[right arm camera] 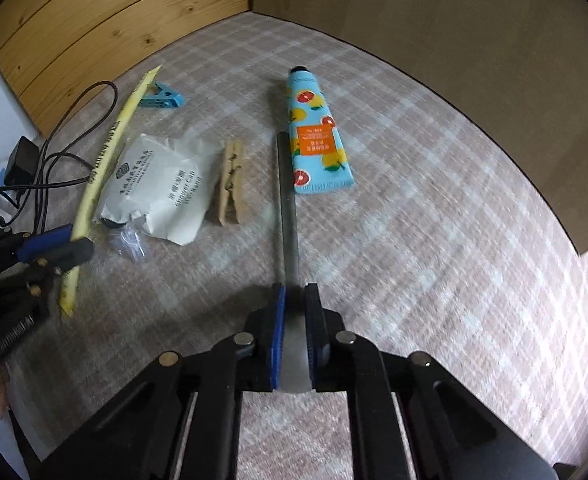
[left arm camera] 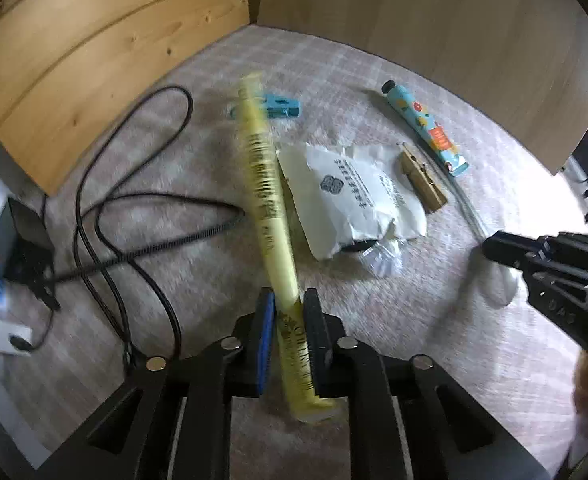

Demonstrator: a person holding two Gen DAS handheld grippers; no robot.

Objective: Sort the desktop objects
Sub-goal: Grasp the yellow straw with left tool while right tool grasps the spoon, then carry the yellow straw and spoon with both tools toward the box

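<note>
Left wrist view is showing the left gripper (left arm camera: 287, 344) at bottom centre, jaws narrow and clamping a long yellow packet (left arm camera: 267, 196) that is running up toward the middle of the frame. At right edge the right gripper (left arm camera: 506, 250) is reaching in. In the right wrist view its jaws are also narrow, pinching the white end of a grey stick-like thing (right arm camera: 287, 208), maybe a toothbrush; I cannot tell exactly.

Rest of the objects are lying loose on the checked cloth (right arm camera: 434, 184): white shower cap packet (right arm camera: 161, 192) left of centre, wooden clothespin (right arm camera: 229, 188) just beside it, blue clip (right arm camera: 163, 96) in upper left, fruit-print tube (right arm camera: 314, 136) at upper centre, touching or nearly touching the grey stick. A black cable w/ adapter (left arm camera: 105, 200) is sitting at left.

Progress, as I am judging it: early stage. Two items are gripped, no sorted group is visible yet, and approx. four items are waiting.
</note>
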